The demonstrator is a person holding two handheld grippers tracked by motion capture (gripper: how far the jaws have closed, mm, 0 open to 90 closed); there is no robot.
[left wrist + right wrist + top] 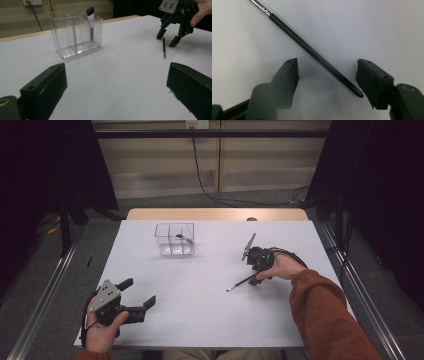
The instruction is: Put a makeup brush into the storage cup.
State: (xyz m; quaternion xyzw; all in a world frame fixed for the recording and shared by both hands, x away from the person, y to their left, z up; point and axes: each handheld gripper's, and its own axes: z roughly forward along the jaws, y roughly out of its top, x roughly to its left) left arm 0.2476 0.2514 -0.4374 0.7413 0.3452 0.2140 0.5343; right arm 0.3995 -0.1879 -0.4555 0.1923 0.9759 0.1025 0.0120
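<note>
The thin black stick with a silver metal band near its far end (312, 50), probably a small cosmetic brush or liner, lies flat on the white bench (200, 310), running slantwise between the spread jaws of the right gripper (327, 75), which touch nothing. It looks light, stiff and smooth, so it would likely roll or slip; the best hold seems to be across the black shaft near its rounded near end, where the jaws already flank it.

Ahead of the left gripper (115, 85), whose jaws also stand wide apart around bare bench, sits a clear plastic organiser box with three compartments (75, 33). One end compartment holds a black-handled makeup brush with dark bristles (91, 17), standing bristles up; the other two compartments look empty.
</note>
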